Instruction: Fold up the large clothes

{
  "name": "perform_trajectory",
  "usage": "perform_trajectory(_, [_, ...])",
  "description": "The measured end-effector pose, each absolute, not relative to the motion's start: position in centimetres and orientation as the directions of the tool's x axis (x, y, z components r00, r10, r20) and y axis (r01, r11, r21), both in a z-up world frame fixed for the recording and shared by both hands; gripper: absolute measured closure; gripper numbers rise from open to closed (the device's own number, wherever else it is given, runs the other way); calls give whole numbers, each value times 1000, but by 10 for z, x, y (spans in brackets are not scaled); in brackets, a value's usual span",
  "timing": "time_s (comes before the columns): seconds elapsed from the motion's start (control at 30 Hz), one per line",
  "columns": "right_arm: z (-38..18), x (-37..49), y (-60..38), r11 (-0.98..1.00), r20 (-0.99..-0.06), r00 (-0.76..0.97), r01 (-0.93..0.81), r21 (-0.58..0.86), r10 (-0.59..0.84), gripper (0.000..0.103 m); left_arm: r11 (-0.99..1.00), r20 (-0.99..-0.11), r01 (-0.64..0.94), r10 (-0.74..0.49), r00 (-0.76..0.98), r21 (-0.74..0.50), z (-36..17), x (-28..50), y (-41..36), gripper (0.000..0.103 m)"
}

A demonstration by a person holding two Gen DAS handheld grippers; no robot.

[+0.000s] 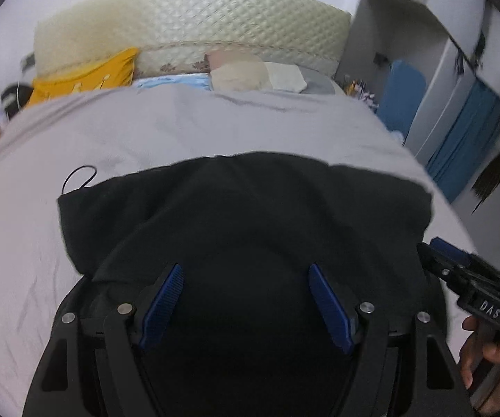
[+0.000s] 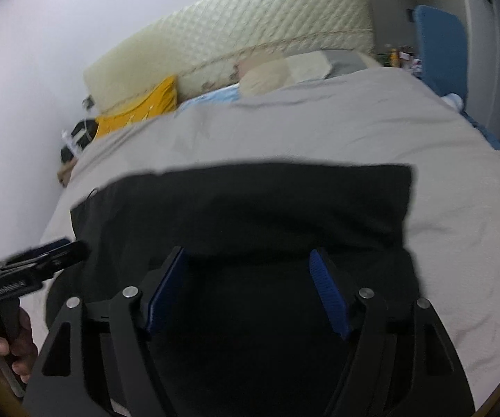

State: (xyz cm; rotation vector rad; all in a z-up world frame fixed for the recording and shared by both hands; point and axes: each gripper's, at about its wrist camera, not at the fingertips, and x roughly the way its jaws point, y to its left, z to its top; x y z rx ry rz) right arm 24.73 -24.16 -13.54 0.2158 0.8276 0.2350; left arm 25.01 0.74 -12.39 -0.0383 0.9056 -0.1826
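Garment: a black garment point(image 1: 243, 208) lies folded on the grey sheet of the bed point(image 1: 41, 243), its far edge straight, near the foot end.
Left gripper point(image 1: 246, 299): the fingers point(image 1: 165, 302) stand wide apart above the black cloth, nothing is between them.
Right gripper point(image 2: 250, 292): also wide, empty, over the same cloth.
Handling: probably soft and limp, light, not fragile; layers may slide one on another.
Where to hold: the two corners of one edge seem best, both layers together, so the fold does not open.
Risk: a pinch in the middle would likely lift only the top layer.
Nearby: a thin black loop point(image 1: 80, 177) lies on the sheet beside the garment.
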Motion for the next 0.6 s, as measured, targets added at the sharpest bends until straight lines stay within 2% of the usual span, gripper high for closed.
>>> perform_trajectory(0.13, [-165,255,-230,969,-679,696,-107,224,234,22,990,-754,141,-112,647,-26,-145,255,-1,28])
perform_trajectory(0.27, [-178,269,-230,970,-654,724,-90,225,219,17,990,-764,132,-117,635,-42,-164,277,-3,25])
perform_trajectory(0.43, [-187,293,-222,980,-676,713,-82,180,183,13,991,-768,129,-61,637,28,-172,300,-17,24])
perform_trajectory(0.6, [-196,307,-221,986,-696,700,-74,152,160,6,992,-764,124,-52,643,37,-179,306,-19,23])
